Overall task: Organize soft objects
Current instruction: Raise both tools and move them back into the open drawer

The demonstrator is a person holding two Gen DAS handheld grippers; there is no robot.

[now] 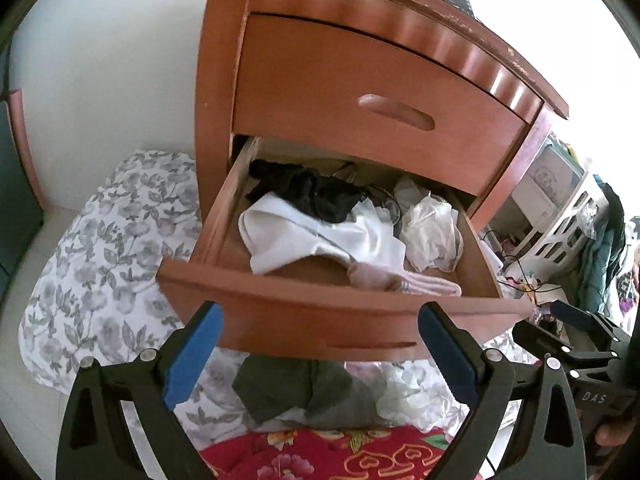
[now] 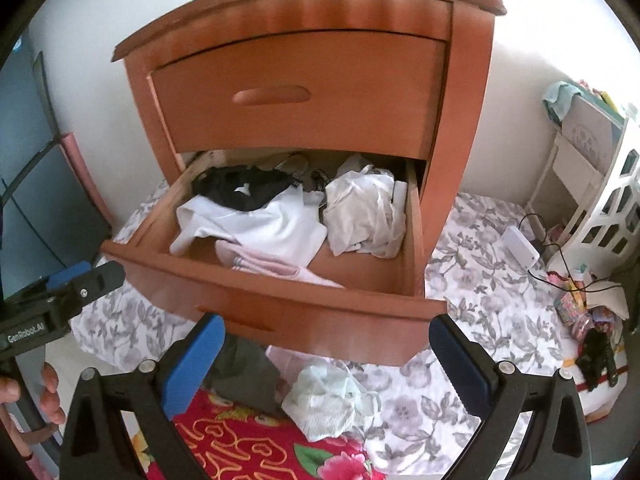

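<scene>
A wooden nightstand has its lower drawer [image 1: 280, 312] [image 2: 320, 312] pulled out. Inside lie a black garment [image 1: 308, 192] [image 2: 244, 188], a white garment [image 1: 316, 240] [image 2: 260, 228], a crumpled white cloth [image 1: 432, 232] [image 2: 364, 212] and a pink sock [image 1: 384, 280] [image 2: 272, 266]. On the floor below the drawer sit a grey-green garment [image 1: 304, 392] [image 2: 248, 376] and a pale crumpled cloth [image 2: 332, 400] [image 1: 412, 396]. My left gripper [image 1: 320, 356] is open in front of the drawer, holding nothing. My right gripper [image 2: 328, 364] is open too, just below the drawer front.
A grey floral sheet [image 1: 100, 248] [image 2: 492, 292] covers the floor around the nightstand, with a red patterned fabric [image 1: 320, 456] [image 2: 248, 440] nearest me. A white charger with black cables [image 2: 520, 248] and a white lattice basket [image 2: 612, 216] stand at the right. The upper drawer [image 1: 380, 96] is closed.
</scene>
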